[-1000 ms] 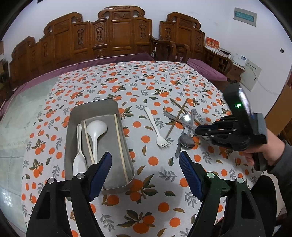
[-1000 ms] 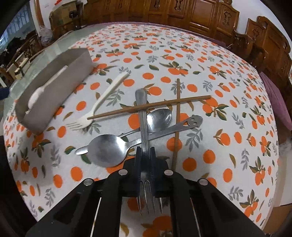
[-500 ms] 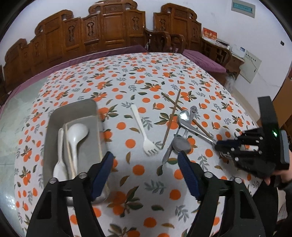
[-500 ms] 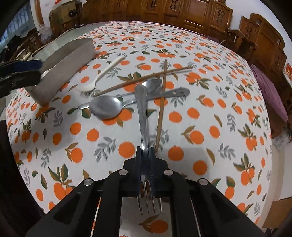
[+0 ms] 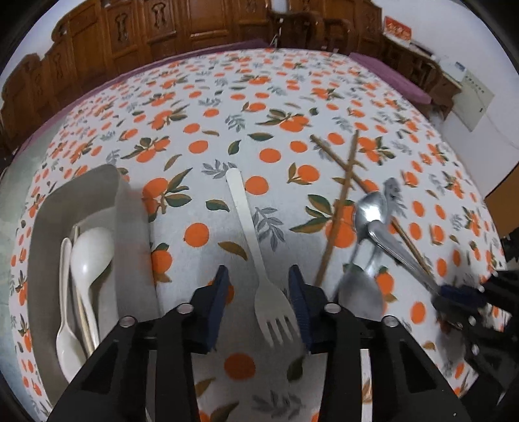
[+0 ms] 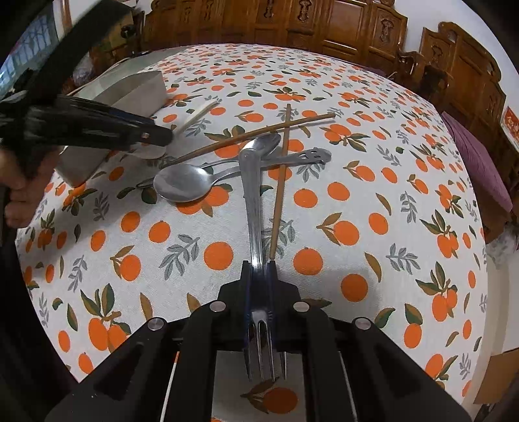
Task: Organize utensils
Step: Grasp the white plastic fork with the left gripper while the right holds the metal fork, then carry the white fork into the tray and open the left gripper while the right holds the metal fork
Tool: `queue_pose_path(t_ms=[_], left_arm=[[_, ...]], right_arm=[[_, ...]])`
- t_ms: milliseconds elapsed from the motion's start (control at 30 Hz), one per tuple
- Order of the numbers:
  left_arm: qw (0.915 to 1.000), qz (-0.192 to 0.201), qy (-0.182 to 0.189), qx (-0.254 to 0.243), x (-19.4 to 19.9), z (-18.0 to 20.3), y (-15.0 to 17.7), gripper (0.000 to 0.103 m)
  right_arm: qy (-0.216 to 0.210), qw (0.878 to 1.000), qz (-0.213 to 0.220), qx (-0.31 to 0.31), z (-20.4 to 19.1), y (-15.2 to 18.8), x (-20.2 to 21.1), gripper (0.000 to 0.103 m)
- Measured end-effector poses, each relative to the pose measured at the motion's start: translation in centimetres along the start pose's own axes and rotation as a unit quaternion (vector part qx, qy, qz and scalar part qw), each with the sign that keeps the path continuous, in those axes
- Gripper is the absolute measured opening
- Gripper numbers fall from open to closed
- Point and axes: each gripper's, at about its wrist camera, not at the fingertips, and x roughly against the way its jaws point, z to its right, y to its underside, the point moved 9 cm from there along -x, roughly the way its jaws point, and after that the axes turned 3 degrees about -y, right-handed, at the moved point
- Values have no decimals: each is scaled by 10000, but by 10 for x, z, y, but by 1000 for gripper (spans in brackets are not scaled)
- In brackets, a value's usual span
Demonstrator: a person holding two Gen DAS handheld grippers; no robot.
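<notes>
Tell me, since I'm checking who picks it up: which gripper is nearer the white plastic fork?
Left. The left gripper straddles the white plastic fork, jaws closing around it; the right gripper sits off beside the metal pile, clamping a metal fork.

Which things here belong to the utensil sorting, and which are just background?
Job:
- white fork, between the closing left gripper jaws
- metal fork, clamped in the right gripper
- metal spoons
- chopsticks
- tray holding white spoons

Background:
- carved wooden chairs
- tablecloth
</notes>
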Motion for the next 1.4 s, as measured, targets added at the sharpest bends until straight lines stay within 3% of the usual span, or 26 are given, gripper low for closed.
queue_pose_path(t_ms=[233,300,333,367,567,800,967,1400], left_arm=[[9997,-171,-175,63,-14,1,-9,30],[9997,-174,-154,47,-15,2,-11,21],[9997,-174,-147,40,-14,3,-11,8],[9997,-176,-135,39,-14,4,-10,6],[9999,-109,8,-12,-6,4,1,6],[9993,270,250,46,36,3,12,6],[9983,476,342,38,60,0,13,6],[9958,904,132,107,111,-42,20,6]], right_arm=[[2,10000,47,-5,0,0,0,13],[-6,10000,53,-21,-1,0,0,14],[-7,10000,55,-18,-1,0,0,14],[-5,10000,54,-18,-1,0,0,14],[-2,10000,58,-65,0,-1,-1,14],[47,9999,72,-143,-1,-7,-5,14],[54,9998,-4,-204,-1,-5,-4,8],[125,9994,247,-201,-25,-18,30,8]])
